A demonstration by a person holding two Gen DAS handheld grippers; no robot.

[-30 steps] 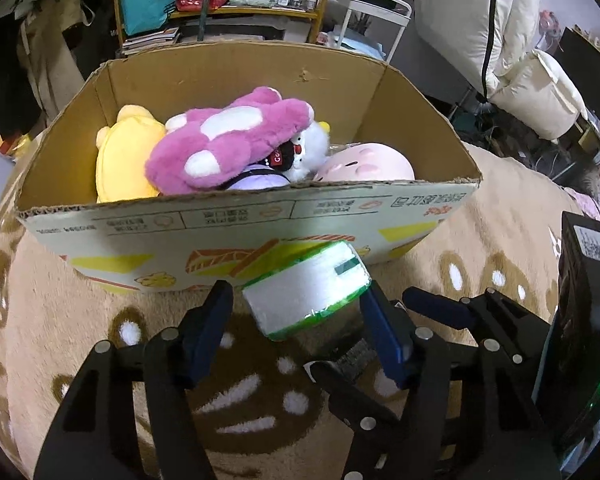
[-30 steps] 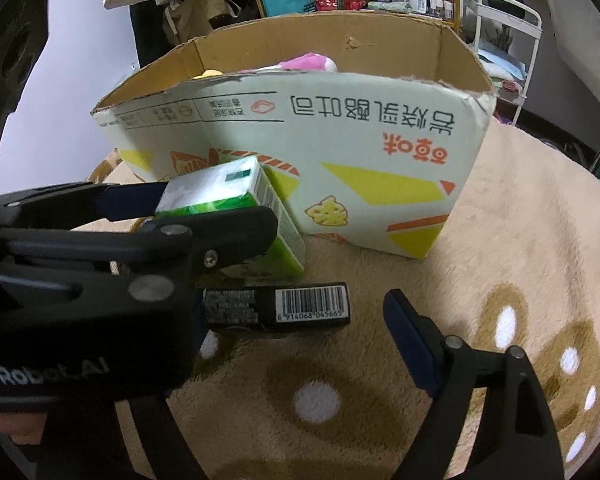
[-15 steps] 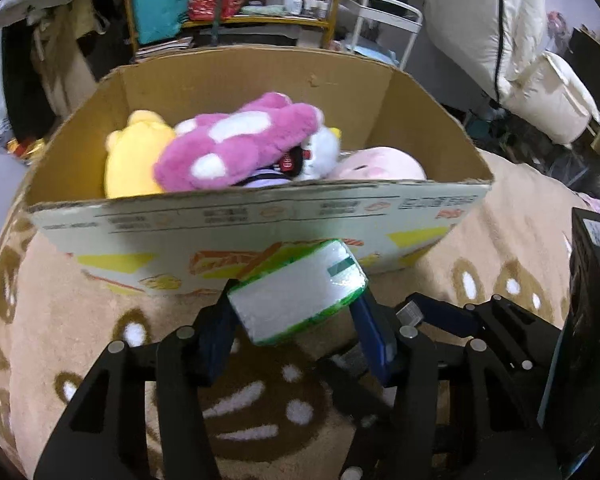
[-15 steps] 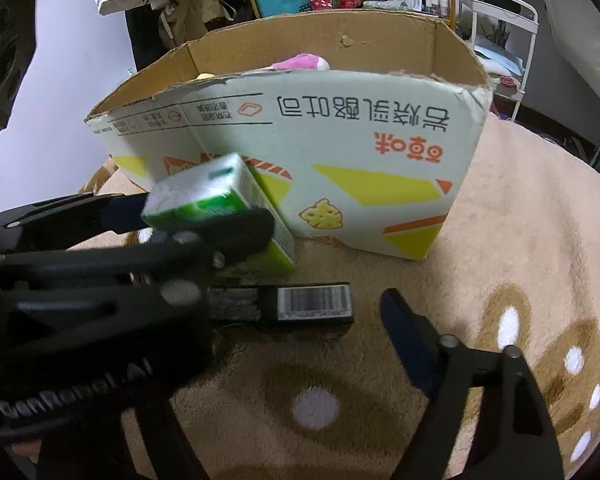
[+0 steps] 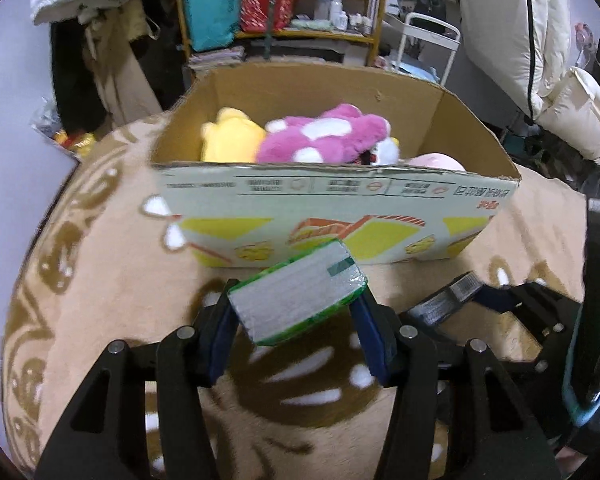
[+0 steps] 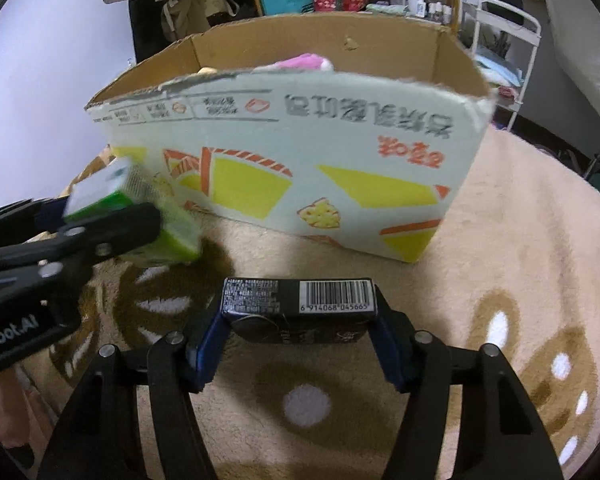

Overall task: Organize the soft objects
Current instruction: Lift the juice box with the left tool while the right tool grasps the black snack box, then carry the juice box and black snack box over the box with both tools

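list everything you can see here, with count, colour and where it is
open cardboard box: 1, brown inside, pale printed front, on the rug
plush toys: yellow, pink-and-white, pale pink, plus a white one part hidden; all in the box
green-and-white tissue pack: 1, between the left gripper's pads, off the rug
flat black pack with a barcode: 1, between the right gripper's pads
beige rug with brown paw prints: 1, under everything
shelf of bottles and packets: 1, behind the box
left gripper: black, blue pads, shut on the tissue pack
right gripper: black, blue pads, jaws closing on the black pack
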